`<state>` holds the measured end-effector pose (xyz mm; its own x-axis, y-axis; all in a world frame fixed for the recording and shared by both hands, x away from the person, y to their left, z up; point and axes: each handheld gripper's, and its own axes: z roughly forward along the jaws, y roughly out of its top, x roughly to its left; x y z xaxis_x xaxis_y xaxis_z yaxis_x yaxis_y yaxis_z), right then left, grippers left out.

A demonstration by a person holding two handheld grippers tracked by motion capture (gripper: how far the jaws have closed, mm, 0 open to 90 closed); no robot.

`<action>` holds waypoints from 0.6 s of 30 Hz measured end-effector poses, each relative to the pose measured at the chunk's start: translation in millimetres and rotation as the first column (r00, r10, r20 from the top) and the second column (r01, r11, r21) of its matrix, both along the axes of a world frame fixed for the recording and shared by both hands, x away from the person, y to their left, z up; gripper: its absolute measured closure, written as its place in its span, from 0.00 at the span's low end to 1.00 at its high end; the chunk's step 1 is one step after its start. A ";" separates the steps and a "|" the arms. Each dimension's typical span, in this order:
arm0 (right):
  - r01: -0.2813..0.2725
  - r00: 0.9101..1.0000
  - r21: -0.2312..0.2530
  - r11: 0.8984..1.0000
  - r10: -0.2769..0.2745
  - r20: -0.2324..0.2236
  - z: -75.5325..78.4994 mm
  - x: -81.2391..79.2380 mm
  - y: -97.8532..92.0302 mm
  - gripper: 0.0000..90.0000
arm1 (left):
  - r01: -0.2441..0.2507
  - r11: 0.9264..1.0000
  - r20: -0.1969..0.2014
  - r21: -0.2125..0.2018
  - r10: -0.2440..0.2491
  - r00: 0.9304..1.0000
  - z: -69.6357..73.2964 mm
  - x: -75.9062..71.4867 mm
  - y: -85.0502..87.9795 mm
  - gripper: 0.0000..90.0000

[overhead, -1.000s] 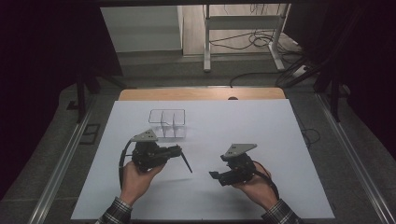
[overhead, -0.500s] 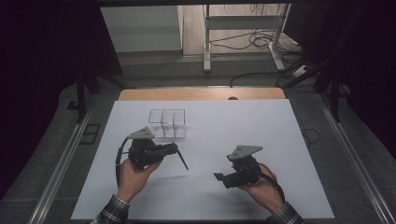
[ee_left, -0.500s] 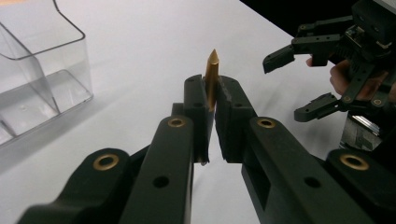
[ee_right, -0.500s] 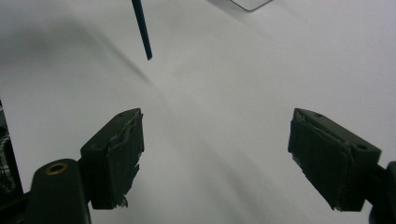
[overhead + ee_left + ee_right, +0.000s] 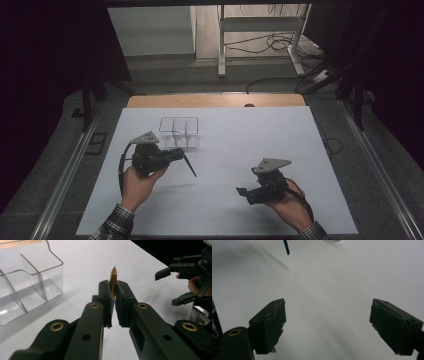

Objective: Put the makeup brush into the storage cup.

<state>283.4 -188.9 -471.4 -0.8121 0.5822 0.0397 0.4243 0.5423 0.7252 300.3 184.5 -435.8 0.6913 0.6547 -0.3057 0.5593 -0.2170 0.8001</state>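
My left gripper (image 5: 176, 156) is shut on a thin dark pen (image 5: 189, 167), whose gold pointed tip (image 5: 113, 275) sticks up between the pads in the left gripper view. The pen's dark shaft slants down toward the white table top. A clear plastic organizer (image 5: 179, 132) with several compartments stands just beyond that gripper, and appears at the left in its view (image 5: 27, 282). My right gripper (image 5: 244, 195) hovers low at the near right. Its jaws have just been opening and stand wide (image 5: 334, 322) with nothing between them. The pen's end (image 5: 286, 247) shows far ahead of it.
A white sheet (image 5: 260, 145) covers the table, with a wooden strip (image 5: 215, 101) along the far edge. Metal rails run down both sides. Beyond the table stand a white frame (image 5: 260, 30) and loose cables on the floor.
The right gripper has drifted a little to the right and its jaws have spread wider. The left gripper keeps its hold on the pen and has hardly moved.
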 end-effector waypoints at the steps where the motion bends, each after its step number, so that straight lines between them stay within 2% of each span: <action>1: 0.003 1.000 0.000 1.000 -0.003 -0.002 -0.5 -0.3 -0.9 0.14 | -0.002 1.000 -0.002 -0.002 0.002 1.000 0.1 0.5 0.7 0.94; 13: 0.034 0.999 0.009 0.999 -0.034 -0.011 -2.4 -4.5 -11.4 0.07 | -0.030 1.000 -0.001 0.003 0.030 1.000 3.3 8.5 10.5 0.93; 18: 0.042 0.999 0.012 0.999 -0.042 0.010 -1.1 -6.8 -16.2 0.06 | -0.045 0.999 0.000 0.002 0.045 0.999 6.4 13.7 16.1 0.93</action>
